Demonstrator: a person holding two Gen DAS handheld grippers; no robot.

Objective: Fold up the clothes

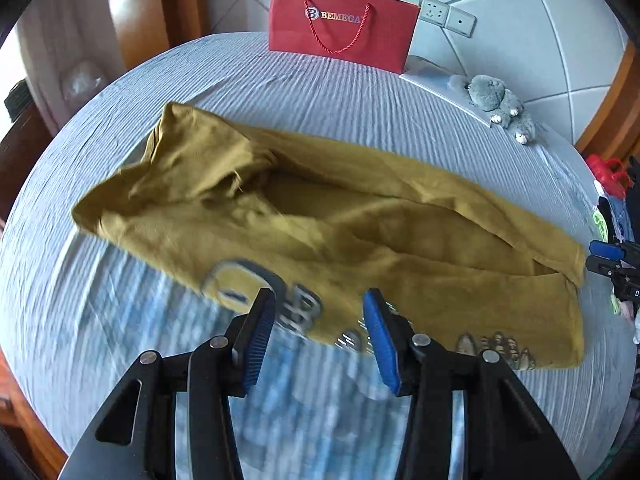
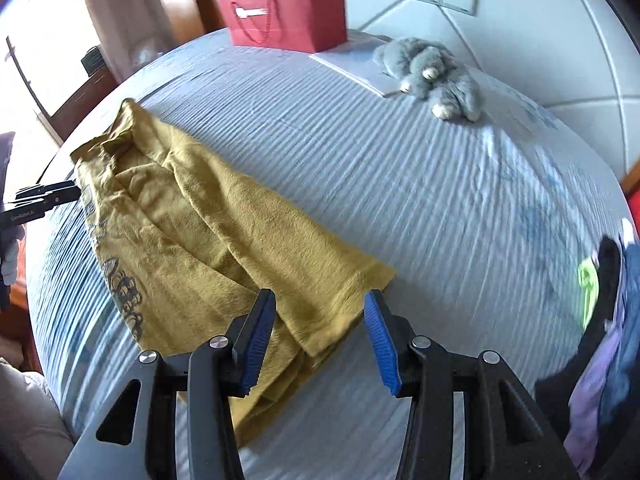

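Striped pale-blue bed carries a mustard-yellow printed cotton T-shirt, long axis side to side; left gripper and right gripper gape empty at opposite ends.

Matt mustard cloth shirt, ribbed bedsheet

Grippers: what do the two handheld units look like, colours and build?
Both match: the left gripper and right gripper have black angular linkage arms with round silver pivot pins and slot cutouts. The jaws carry blue ribbed pads. Seen from the right wrist view, the left unit bears small white lettering, too blurred to read with confidence.
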